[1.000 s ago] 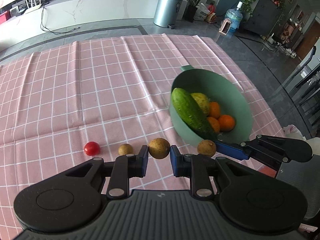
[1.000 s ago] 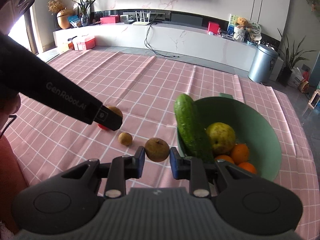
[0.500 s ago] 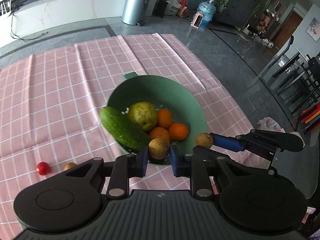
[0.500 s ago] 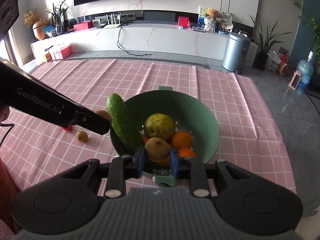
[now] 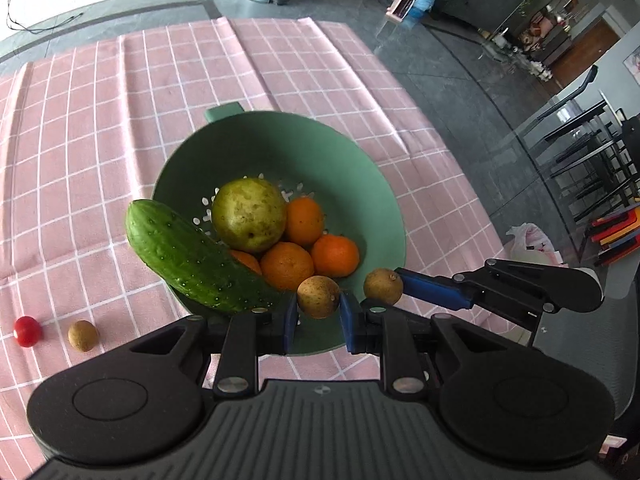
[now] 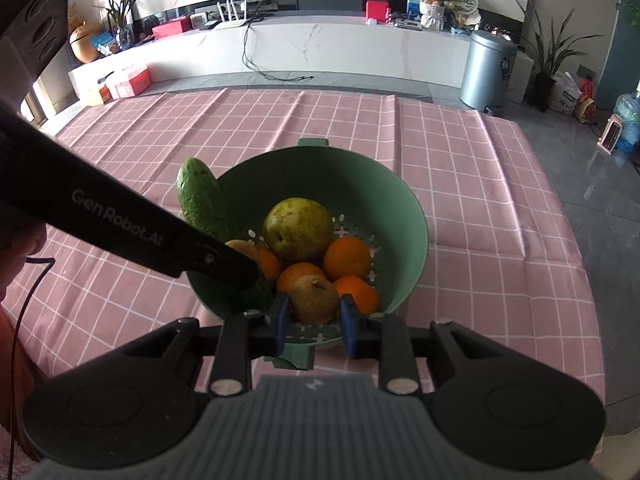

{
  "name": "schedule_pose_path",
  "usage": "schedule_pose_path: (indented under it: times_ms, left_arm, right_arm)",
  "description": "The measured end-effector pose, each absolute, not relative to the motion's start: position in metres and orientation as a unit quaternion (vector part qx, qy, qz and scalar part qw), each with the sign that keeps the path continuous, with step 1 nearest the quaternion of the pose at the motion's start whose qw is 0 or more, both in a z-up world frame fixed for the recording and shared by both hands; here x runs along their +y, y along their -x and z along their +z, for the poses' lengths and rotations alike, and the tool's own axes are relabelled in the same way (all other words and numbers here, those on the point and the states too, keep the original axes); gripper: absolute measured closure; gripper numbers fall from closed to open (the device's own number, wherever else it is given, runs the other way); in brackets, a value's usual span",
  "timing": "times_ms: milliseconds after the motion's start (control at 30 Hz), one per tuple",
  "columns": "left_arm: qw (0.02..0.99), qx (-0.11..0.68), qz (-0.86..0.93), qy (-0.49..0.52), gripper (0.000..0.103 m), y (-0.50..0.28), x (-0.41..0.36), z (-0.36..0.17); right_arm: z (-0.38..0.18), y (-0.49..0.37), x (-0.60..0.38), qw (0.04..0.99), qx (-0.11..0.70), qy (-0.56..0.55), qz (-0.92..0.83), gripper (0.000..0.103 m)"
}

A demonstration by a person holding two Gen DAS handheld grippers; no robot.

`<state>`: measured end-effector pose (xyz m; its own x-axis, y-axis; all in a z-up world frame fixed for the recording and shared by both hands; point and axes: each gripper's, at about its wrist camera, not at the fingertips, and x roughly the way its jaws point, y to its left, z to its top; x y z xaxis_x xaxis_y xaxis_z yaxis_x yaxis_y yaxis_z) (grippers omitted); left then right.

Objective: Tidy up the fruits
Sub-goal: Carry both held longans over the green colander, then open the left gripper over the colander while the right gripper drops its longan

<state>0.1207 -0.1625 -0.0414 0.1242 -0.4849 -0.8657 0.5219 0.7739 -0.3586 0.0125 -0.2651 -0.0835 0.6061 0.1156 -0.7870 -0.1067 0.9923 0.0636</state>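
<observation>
Left gripper [image 5: 318,317] and right gripper [image 6: 312,317] each pinch a small brown longan [image 5: 318,296] above the near rim of the green colander [image 5: 356,184]. Light, thin-shelled, rolls; hold gently across its middle.

In your right wrist view, the left gripper's arm [image 6: 132,224] covers the lower part of the cucumber [image 6: 200,200] and part of one orange [image 6: 260,260]. The green bowl's [image 5: 360,184] near rim disappears behind your left claw's fingers [image 5: 288,320].
</observation>
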Motion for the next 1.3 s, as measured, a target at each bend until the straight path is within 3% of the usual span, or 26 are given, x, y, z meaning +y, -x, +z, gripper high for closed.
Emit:
schedule_pose_path:
  times_ms: [533, 833, 933, 1133, 1300]
  left_arm:
    - [0.722, 0.618, -0.310, 0.032, 0.077, -0.136, -0.167, -0.067]
    - [0.733, 0.605, -0.311, 0.032, 0.066, -0.127, -0.154, -0.050]
    - [0.744, 0.592, -0.309, 0.027, 0.066, -0.121, -0.145, -0.038]
    - [0.772, 0.561, -0.298, -0.003, 0.066, -0.107, -0.123, -0.011]
    - [0.811, 0.507, -0.287, -0.045, 0.065, -0.088, -0.101, 0.014]
  right_arm:
    - [-0.098, -0.036, -0.268, 0.866, 0.490, 0.008, 0.098, 0.080]
    - [-0.093, -0.032, -0.266, 0.870, 0.485, 0.002, 0.087, 0.079]
    - [-0.088, -0.027, -0.264, 0.875, 0.477, -0.003, 0.084, 0.068]
    - [-0.075, -0.014, -0.256, 0.885, 0.459, -0.024, 0.075, 0.068]
    - [-0.060, 0.000, -0.243, 0.897, 0.434, -0.051, 0.065, 0.060]
